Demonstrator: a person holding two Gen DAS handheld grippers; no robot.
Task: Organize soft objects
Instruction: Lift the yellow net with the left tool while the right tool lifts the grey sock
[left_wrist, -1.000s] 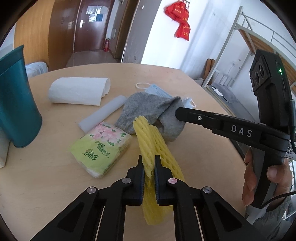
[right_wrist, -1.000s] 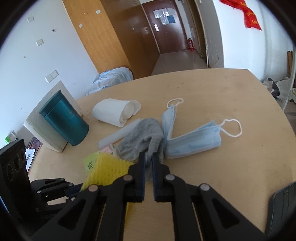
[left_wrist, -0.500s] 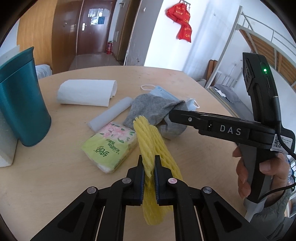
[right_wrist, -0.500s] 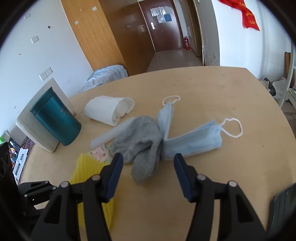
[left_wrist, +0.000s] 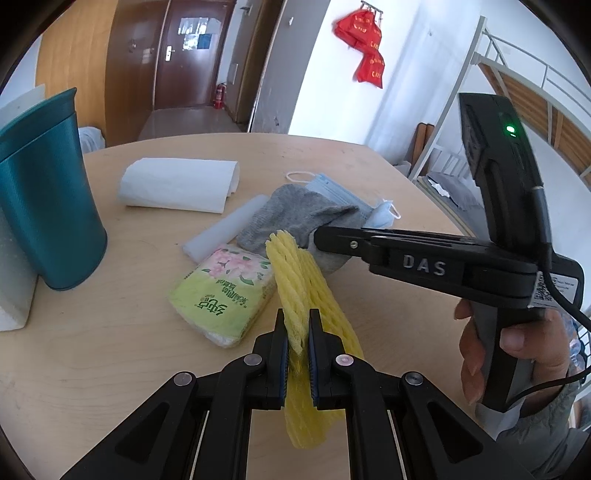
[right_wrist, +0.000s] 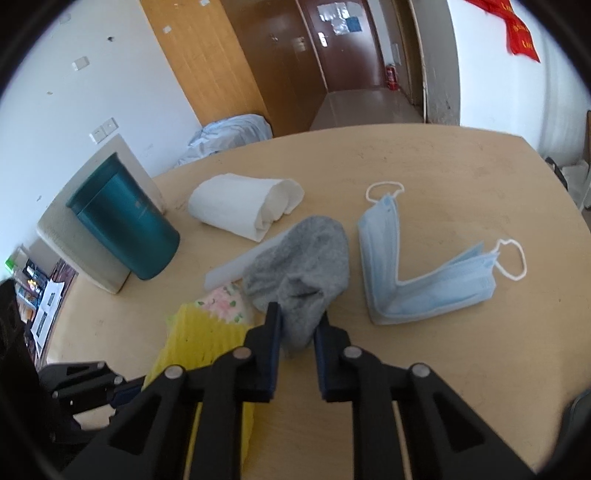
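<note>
At the far left stands a teal bin (left_wrist: 44, 192) against a white foam block (right_wrist: 92, 236), and just right of it, farther back on the wooden table (left_wrist: 110, 369), lies a roll of paper towel (left_wrist: 177, 184). A white foam strip (left_wrist: 225, 230) sits between that roll and a floral tissue pack (left_wrist: 221, 291), which it touches. The left gripper (left_wrist: 297, 339) is clamped on a yellow foam fruit net (left_wrist: 295, 273) and holds it upright above the table, its lower end hanging below the jaws. Right of that, the gray sock (right_wrist: 306, 266) lies on the table over the end of the foam strip, and the right gripper (right_wrist: 297, 325) has its fingers apart on either side of the sock's near end, not yet pressing it. Just beside the sock, rightmost, is a folded stack of blue face masks (right_wrist: 417, 280). The risk I see: the sock is limp and bunched, so a shallow pinch may catch only one layer and let it slip; lifting could also drag the strip or masks, and the net crowds the approach.
</note>
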